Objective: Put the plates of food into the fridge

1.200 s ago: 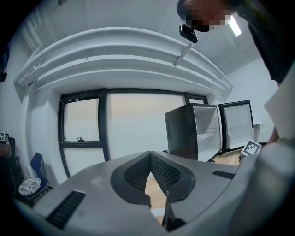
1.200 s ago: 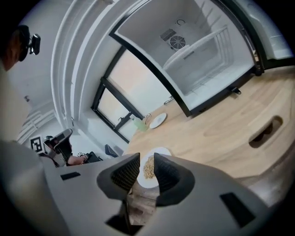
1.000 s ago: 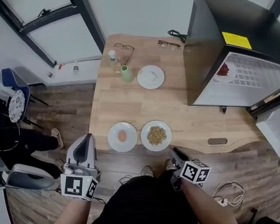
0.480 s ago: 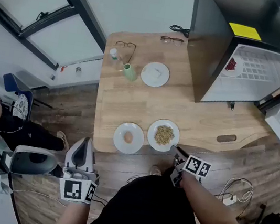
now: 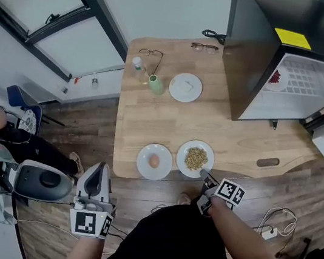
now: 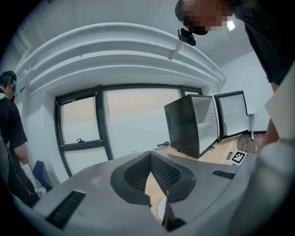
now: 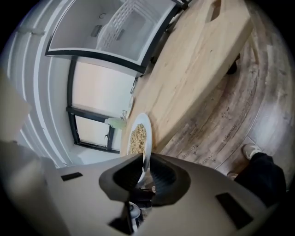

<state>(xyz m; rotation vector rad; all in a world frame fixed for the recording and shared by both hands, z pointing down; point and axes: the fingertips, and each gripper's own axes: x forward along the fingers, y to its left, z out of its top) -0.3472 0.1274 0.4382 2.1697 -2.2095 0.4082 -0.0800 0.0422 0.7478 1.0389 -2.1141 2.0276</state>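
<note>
my right gripper (image 5: pixel 203 175) has just been closing its jaws onto the near rim of the grain plate (image 5: pixel 195 158), which sits at the table (image 5: pixel 151 118) edge; my left gripper (image 5: pixel 99 169) hangs off the table, jaws together, holding nothing

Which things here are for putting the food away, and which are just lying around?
For the job: plate of brownish grains, egg plate, far plate with pale food, open fridge.

Just lying about: thin-rimmed glasses, dark-rimmed glasses, green cup, small bottle.
</note>
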